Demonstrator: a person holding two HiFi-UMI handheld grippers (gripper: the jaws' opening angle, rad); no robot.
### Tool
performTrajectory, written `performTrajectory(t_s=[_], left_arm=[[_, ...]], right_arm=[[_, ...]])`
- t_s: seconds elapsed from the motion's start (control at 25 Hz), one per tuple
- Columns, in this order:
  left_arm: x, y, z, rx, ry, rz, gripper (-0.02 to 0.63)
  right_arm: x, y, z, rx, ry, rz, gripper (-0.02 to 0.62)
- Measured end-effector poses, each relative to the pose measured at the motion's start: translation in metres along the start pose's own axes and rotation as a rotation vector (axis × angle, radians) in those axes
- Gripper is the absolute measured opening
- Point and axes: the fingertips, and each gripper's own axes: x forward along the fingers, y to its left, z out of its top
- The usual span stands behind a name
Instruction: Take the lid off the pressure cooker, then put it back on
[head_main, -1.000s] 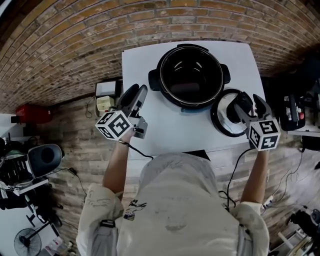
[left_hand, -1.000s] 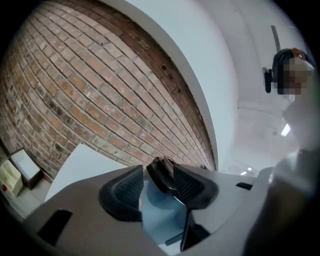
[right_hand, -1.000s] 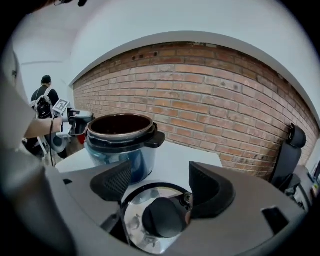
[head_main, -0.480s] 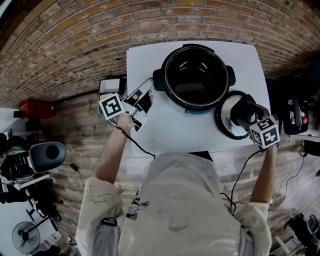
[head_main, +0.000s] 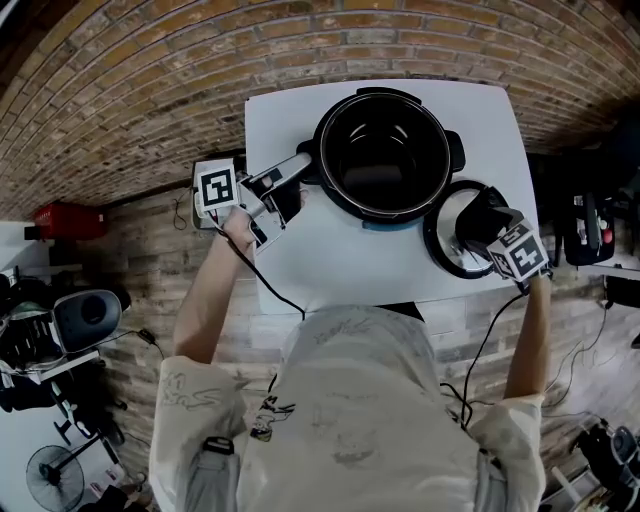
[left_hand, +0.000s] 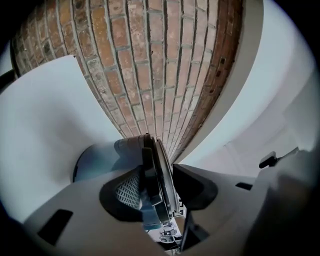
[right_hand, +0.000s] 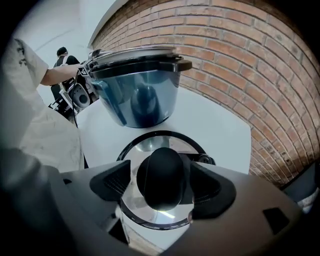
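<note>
On the white tabletop (head_main: 330, 250) stands the pressure cooker (head_main: 383, 150), open, its dark inside bare to the head view. Its lid (head_main: 440, 245) lies flat on the tabletop just beside the pot, to the person's right and a little nearer the body, with the black knob (right_hand: 161, 177) pointing up.

At the pot's left side, the left gripper (head_main: 298, 180) reaches in from the tabletop's left edge, with its marker cube (head_main: 216, 186) hanging out over the brick floor (head_main: 150, 100). The left gripper view shows the cooker's black side handle (left_hand: 149, 180) standing edge-on between the jaws. The jaws are drawn in close and pinch it, with the meshed pad (left_hand: 127, 192) against one face and the pot's silver rim (left_hand: 164, 170) hard by the other jaw.

Over the lid, the right gripper (head_main: 478, 222) points down at the knob. In the right gripper view its jaws are spread, one on either side of the knob. A thin strip of the lid's shiny metal shows in each gap, so the pads are close to the knob but not pressing it. Beyond the lid, that same view shows the cooker's blue body, upright on the tabletop.
</note>
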Motion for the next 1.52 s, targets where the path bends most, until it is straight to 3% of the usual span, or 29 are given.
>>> performTrajectory(t_s=[0.08,0.12,0.24,0.44,0.72,0.88,1.52], left_arm=[[0.000,0.006,-0.001,-0.028,0.019,0.033,0.172],[-0.001,0.010,-0.002,-0.054,0.023,0.053,0.113],[-0.001,0.014,-0.003,-0.121,0.023,0.058,0.115],[-0.001,0.015,-0.002,-0.128,0.016,0.053,0.115],[-0.001,0.014,-0.002,-0.118,0.004,0.048,0.115],[-0.002,0.014,-0.002,-0.120,-0.005,0.043,0.115],[-0.002,0.014,-0.002,-0.138,-0.022,0.030,0.115]], right_arm=[[0.007,0.000,-0.004,-0.010,0.029,0.015,0.383],[0.011,-0.001,-0.006,-0.020,0.046,0.020,0.382],[0.026,-0.004,-0.013,-0.077,0.127,0.026,0.382],[0.038,-0.006,-0.019,-0.093,0.219,0.100,0.360],[0.038,-0.005,-0.016,-0.111,0.286,0.096,0.354],[0.038,-0.002,-0.015,-0.126,0.287,0.110,0.326],[0.032,-0.005,-0.016,-0.023,0.218,0.123,0.304]])
